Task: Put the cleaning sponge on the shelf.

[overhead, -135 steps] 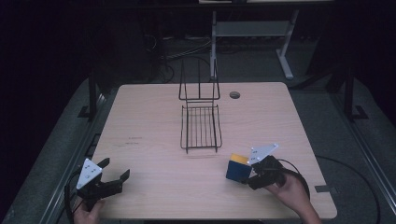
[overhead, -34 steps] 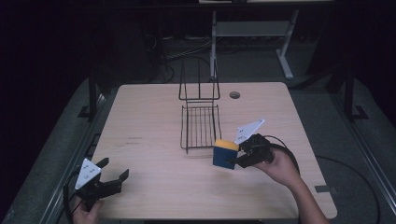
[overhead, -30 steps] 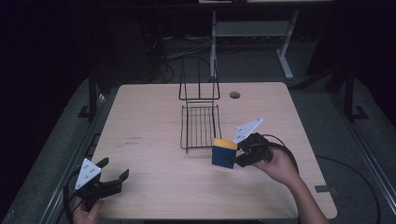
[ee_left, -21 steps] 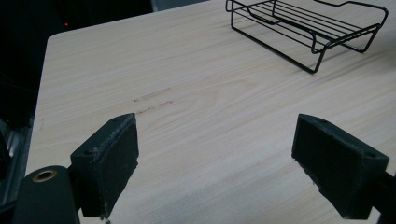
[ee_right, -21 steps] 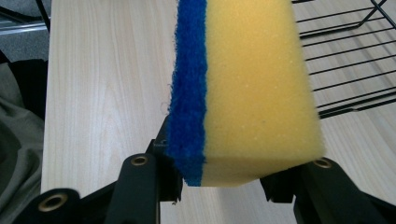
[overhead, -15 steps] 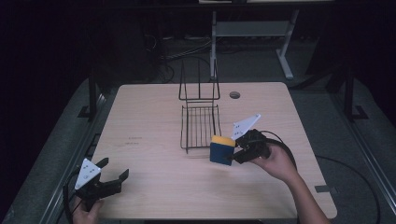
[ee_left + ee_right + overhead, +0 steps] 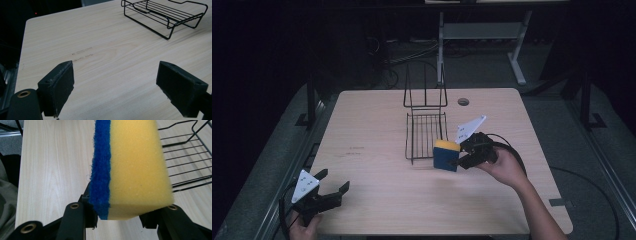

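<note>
Item: sponge in transit to wire rack, carrying step

Right claw [image 7: 458,159] pinching a yellow-and-blue sponge [image 7: 446,155] across its width, blue scouring layer against one jaw, yellow foam against the other; sponge held just off the worktop [image 7: 377,120], at the near right corner of the black wire rack [image 7: 426,132], which lies just beyond and beside the claw tips. Left claw [image 7: 332,192] spread wide with nothing between its jaws, resting near the worktop's front left edge, well apart from the rack. Judged step: delivery of sponge to rack. Next move likely calls for lifting clear of the rack's rim, centring over the tray, then releasing
</note>
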